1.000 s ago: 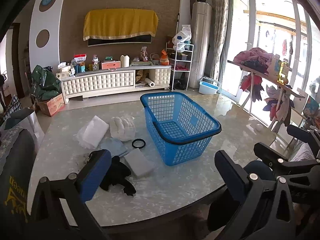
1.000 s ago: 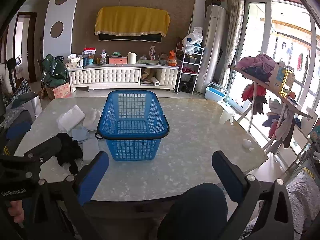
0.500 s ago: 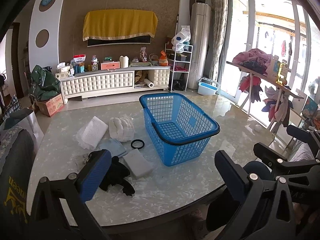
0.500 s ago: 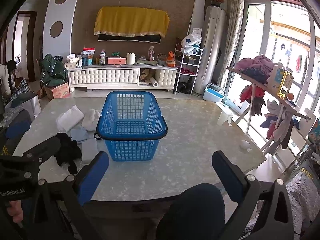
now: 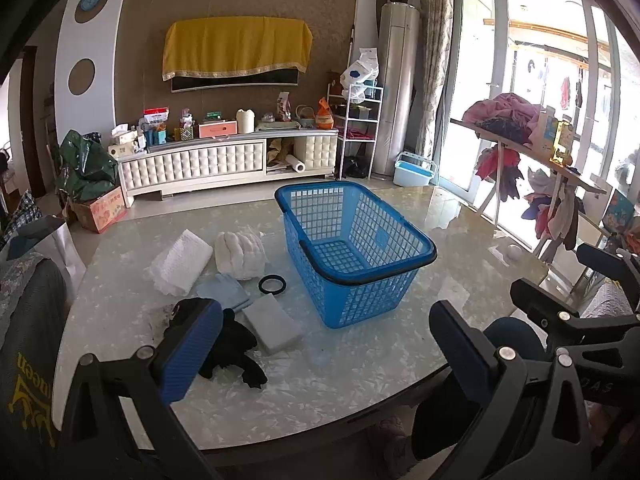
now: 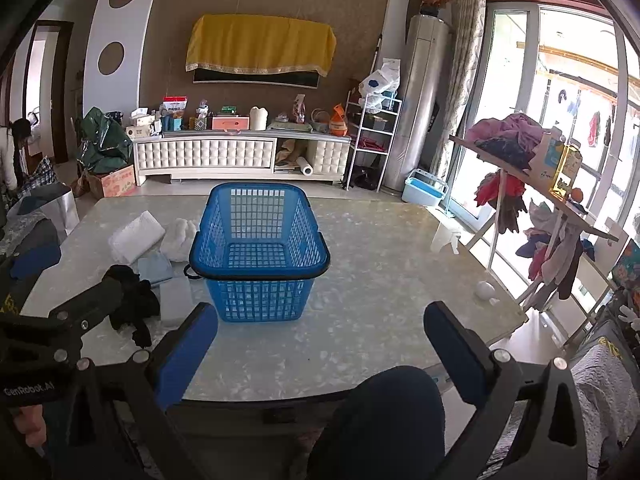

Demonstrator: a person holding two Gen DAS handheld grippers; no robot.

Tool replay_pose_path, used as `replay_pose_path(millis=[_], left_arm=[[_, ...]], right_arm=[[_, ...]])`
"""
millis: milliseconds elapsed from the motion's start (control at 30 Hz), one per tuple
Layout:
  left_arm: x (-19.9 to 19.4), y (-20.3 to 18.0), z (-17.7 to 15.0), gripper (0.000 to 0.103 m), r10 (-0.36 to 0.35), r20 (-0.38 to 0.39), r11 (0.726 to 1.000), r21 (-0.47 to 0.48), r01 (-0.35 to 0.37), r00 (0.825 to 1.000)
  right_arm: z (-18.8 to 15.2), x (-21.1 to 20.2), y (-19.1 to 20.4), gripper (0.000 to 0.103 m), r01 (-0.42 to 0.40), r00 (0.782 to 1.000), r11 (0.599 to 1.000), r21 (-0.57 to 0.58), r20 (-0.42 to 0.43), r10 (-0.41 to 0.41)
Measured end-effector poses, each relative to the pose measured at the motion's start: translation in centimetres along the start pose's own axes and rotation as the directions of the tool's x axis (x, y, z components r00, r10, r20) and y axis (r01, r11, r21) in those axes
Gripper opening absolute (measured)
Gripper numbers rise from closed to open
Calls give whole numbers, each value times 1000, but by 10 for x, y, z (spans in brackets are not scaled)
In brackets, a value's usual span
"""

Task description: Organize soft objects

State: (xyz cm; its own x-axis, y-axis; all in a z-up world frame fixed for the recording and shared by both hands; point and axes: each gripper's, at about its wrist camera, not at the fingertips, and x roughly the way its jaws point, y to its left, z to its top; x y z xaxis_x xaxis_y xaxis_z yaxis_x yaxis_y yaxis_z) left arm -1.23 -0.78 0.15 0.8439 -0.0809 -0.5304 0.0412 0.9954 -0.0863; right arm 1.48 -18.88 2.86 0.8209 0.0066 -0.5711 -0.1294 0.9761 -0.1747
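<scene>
So the marble table (image 5: pixel 360 360) fills most of both views, and the blue basket (image 6: pixel 260 256) sits dead ahead of the right gripper (image 6: pixel 320 344), empty as far as I can see. Both sets of jaws are spread wide and hold nothing. The soft stuff sits just past the left gripper (image 5: pixel 320 344), nearer its left finger: white towel (image 5: pixel 180 262), fluffy white bundle (image 5: pixel 240 254), black cloth (image 5: pixel 234 350) right by that pad, grey sponge (image 5: pixel 274 324), pale blue glove (image 5: pixel 224 292), black ring (image 5: pixel 272 283).
</scene>
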Motion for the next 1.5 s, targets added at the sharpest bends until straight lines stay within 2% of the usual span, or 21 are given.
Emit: replay_pose_path(millis=[633, 867, 1067, 1267, 1500], left_arm=[[-6, -3, 0, 103, 3, 2, 1000, -5, -3, 1000], [-6, -1, 2, 103, -2, -10, 999, -35, 2, 1000], [-7, 8, 6, 103, -64, -17, 995, -71, 63, 998], [-2, 16, 14, 103, 37, -51, 998, -44, -40, 998], [4, 34, 27, 103, 105, -66, 992, -59, -109, 992]], right_arm=[[-1, -3, -2, 103, 11, 1000, 1000, 6, 8, -11], [-2, -3, -5, 103, 11, 1000, 1000, 14, 0, -11], [2, 0, -11, 103, -5, 1000, 1000, 31, -5, 5], [9, 12, -11, 103, -30, 999, 999, 26, -21, 30], [22, 27, -1, 103, -57, 997, 998, 2, -42, 57]])
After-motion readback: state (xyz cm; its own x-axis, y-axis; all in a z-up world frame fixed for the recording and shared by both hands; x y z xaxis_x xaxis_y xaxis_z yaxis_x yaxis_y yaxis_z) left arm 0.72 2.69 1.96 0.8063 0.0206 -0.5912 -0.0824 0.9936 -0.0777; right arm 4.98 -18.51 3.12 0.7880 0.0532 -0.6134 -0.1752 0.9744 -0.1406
